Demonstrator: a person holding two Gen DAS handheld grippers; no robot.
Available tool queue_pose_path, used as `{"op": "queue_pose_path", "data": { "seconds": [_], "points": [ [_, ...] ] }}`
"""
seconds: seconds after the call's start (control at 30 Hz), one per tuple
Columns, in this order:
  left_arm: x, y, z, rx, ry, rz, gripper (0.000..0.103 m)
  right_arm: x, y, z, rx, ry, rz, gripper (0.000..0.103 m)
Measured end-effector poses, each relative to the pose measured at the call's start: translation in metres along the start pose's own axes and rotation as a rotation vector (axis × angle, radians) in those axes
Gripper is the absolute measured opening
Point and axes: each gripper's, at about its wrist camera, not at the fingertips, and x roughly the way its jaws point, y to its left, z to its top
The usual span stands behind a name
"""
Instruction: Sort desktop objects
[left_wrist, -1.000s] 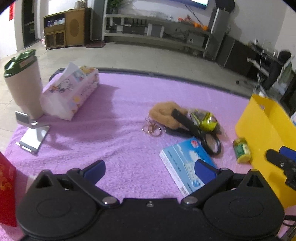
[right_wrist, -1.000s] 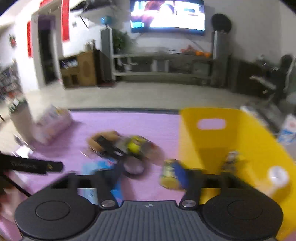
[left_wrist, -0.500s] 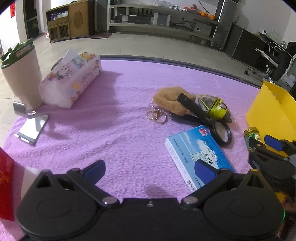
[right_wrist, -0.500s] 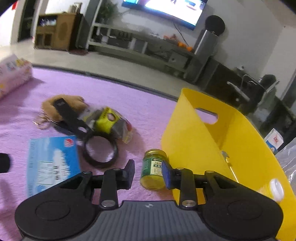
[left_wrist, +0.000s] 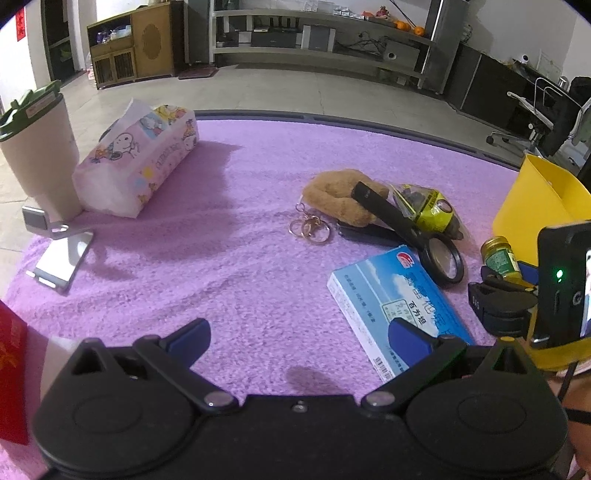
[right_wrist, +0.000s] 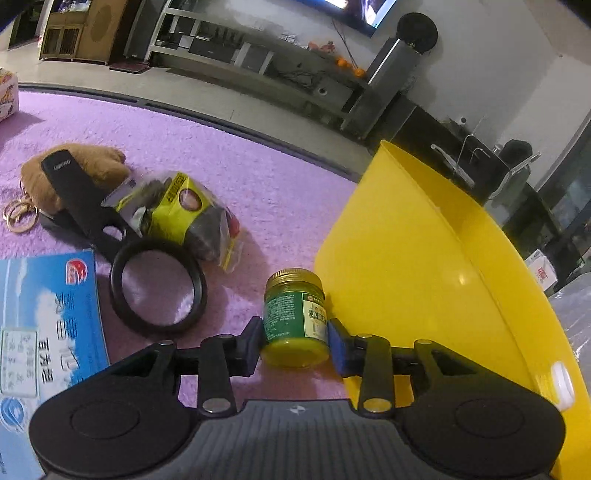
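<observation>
Now one green balm jar (right_wrist: 294, 317) upright between right gripper (right_wrist: 295, 345) pads, jaws just widened, beside one yellow bin (right_wrist: 424, 258). Left gripper (left_wrist: 299, 332) spread wide, empty. Purple plush cloth (left_wrist: 229, 236), living room.

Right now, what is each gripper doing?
Left gripper: open, holding nothing.
Right gripper: around the little green jar, pads at its sides; grip not certain.
</observation>
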Motion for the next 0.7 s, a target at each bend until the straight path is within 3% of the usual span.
{"op": "queue_pose_path", "data": {
  "seconds": [0.07,0.2,0.33,0.5,0.7],
  "points": [
    [0.000,0.001,0.001,-0.001,0.000,0.001,0.103,-0.003,-0.002,0.001,0.006,0.001,0.049,0.038],
    [-0.004,0.004,0.003,-0.011,-0.006,-0.010,0.103,-0.021,-0.015,-0.001,0.031,0.041,0.253,0.038],
    [-0.010,0.006,0.003,-0.009,-0.021,-0.010,0.103,-0.049,-0.011,-0.013,-0.022,0.058,0.432,0.038],
    [-0.014,0.012,0.004,-0.020,-0.019,-0.020,0.103,-0.074,-0.013,-0.023,-0.024,0.102,0.524,0.038],
    [-0.014,0.007,0.001,-0.007,-0.018,-0.045,0.103,-0.074,-0.044,-0.036,0.106,0.053,0.471,0.038]
  ]
}}
